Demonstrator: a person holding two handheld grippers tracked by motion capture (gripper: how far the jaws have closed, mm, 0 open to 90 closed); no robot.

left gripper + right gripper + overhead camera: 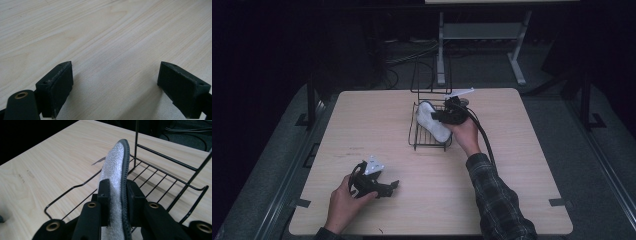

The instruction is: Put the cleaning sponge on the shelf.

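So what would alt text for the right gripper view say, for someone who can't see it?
Two black jaws of the right gripper clamp a flat white fuzzy pad with a dark edge, held on edge over a black wire rack. The rack sits on a pale wooden table.

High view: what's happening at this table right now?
A person works with two handheld grippers. The right gripper is clamped on a white fleecy insole with a black edge, holding it on edge over the black wire rack at the table's far middle. The left gripper rests open over the bare wooden table, holding nothing.
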